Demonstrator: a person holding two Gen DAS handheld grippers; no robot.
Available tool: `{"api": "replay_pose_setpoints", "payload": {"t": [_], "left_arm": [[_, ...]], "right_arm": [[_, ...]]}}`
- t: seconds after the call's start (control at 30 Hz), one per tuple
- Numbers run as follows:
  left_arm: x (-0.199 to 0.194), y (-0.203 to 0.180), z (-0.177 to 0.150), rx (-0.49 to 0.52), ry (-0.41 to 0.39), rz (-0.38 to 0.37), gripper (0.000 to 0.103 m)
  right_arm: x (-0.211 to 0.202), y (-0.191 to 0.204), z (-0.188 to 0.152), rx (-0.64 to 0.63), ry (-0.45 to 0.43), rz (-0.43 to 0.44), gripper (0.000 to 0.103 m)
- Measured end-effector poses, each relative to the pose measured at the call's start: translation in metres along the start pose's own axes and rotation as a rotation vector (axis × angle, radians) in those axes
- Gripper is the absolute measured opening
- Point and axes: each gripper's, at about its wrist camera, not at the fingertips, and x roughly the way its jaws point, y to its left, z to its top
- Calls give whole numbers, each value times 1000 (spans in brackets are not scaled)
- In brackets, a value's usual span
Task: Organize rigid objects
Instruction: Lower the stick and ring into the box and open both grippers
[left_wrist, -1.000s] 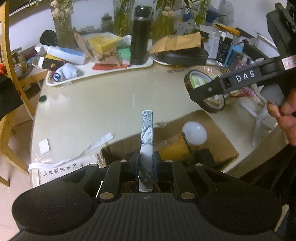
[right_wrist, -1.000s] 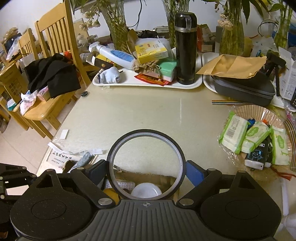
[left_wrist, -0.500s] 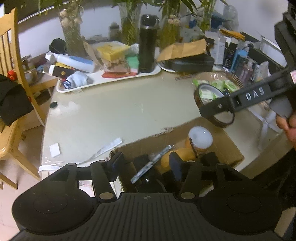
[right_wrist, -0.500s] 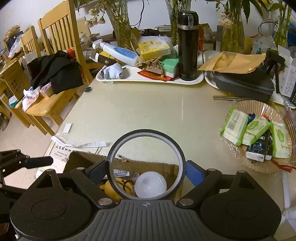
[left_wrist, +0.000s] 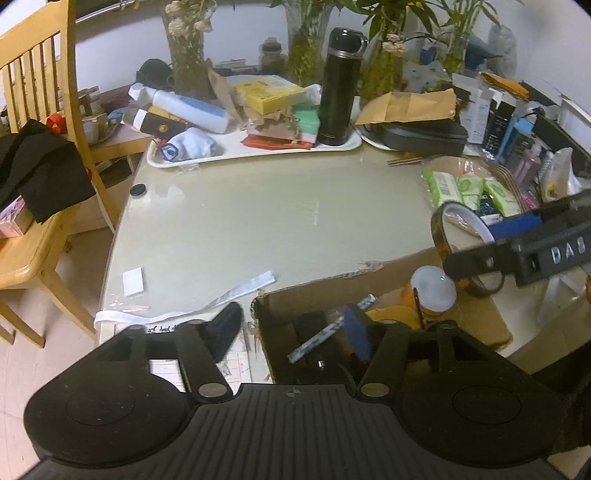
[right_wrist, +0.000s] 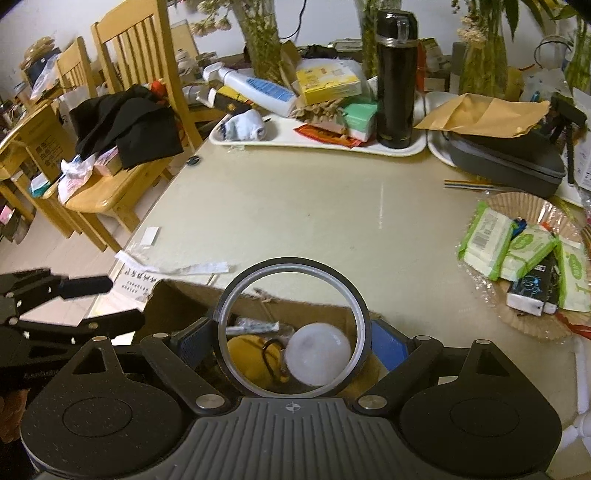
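My right gripper (right_wrist: 291, 341) is shut on a brown tape roll (right_wrist: 236, 291), held upright above an open cardboard box (right_wrist: 173, 295) at the table's near edge. The roll (left_wrist: 443, 229) and the right gripper (left_wrist: 476, 254) also show at the right of the left wrist view. My left gripper (left_wrist: 291, 325) is open and empty over the box (left_wrist: 325, 288). A marbled flat bar (left_wrist: 325, 334) lies slanted inside the box, beside a white-capped orange bottle (left_wrist: 432, 291). The cap (right_wrist: 317, 354) shows through the roll.
A white tray (right_wrist: 332, 146) with a black flask (right_wrist: 395, 74), bottles and boxes stands at the back. A dark case (right_wrist: 506, 158) and a basket of wipes (right_wrist: 524, 258) are on the right. Wooden chairs (right_wrist: 122, 122) stand left. Paper strips (left_wrist: 240, 288) lie by the box.
My left gripper opened and let go of the marbled bar, which dropped into the box. The gripper then drew back and left. The right gripper lowered the tape roll toward the box.
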Motion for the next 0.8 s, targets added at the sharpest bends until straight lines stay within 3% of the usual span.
{"api": "replay_pose_setpoints", "payload": {"t": [0.4, 0.47, 0.8], "left_arm": [[0, 4, 1, -27, -5, 15, 69], [-1, 4, 1, -33, -6, 15, 70], [0, 7, 3, -50, -1, 18, 70]], "right_arm": [[15, 30, -16, -113, 93, 58, 93], [18, 35, -17, -136, 107, 40, 103], [20, 28, -16, -105, 106, -18, 103]]}}
